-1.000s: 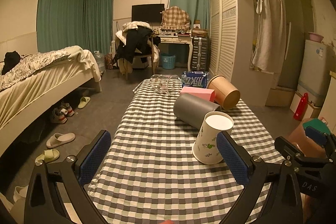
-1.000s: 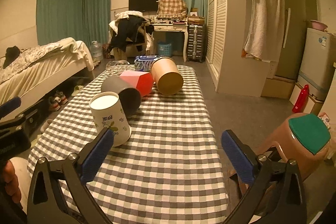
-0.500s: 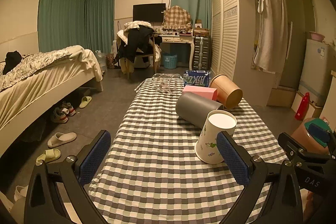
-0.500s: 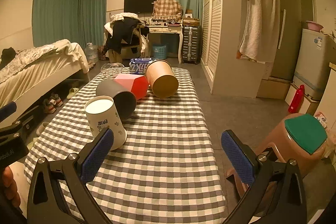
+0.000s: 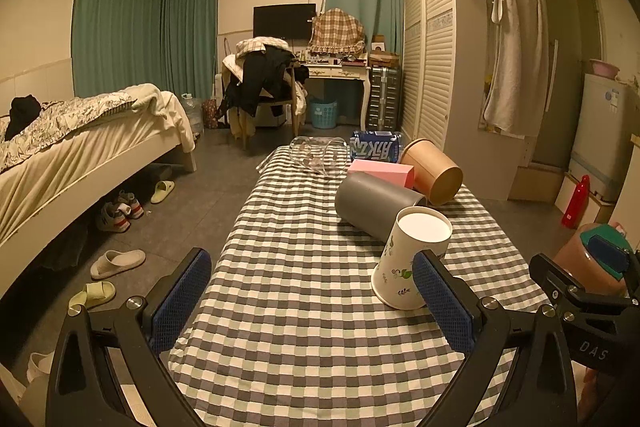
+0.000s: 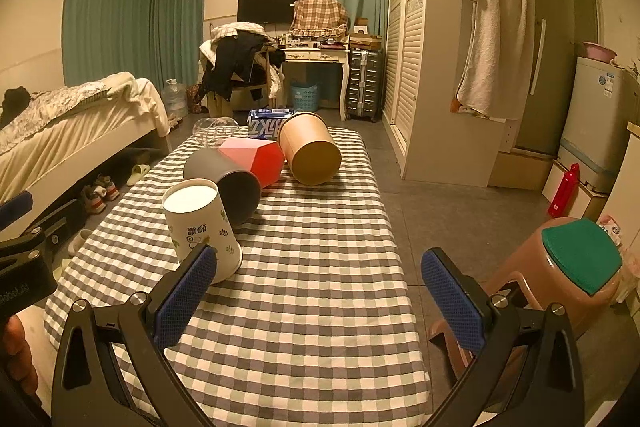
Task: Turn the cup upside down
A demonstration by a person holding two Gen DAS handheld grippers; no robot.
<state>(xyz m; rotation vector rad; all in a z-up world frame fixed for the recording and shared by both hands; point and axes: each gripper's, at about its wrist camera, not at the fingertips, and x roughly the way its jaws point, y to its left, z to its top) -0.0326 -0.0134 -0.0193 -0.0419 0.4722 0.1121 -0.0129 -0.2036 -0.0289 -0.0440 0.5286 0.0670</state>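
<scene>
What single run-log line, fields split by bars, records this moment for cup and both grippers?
paper cup: closed end up on checked table, free | left gripper: open, empty | right gripper: open, empty | grey cylinder: on its side behind cup

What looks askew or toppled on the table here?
The white cup already stands rim-down, slightly tilted. Behind it the grey cup and brown cup lie toppled on their sides. Nothing spilled.

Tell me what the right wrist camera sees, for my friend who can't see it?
A white paper cup with leaf prints stands wide end down on a checked tablecloth, just beyond the open right gripper, which holds nothing. Behind the cup lie a grey cup, a red box and a brown paper tub on their sides, in a bedroom.
</scene>
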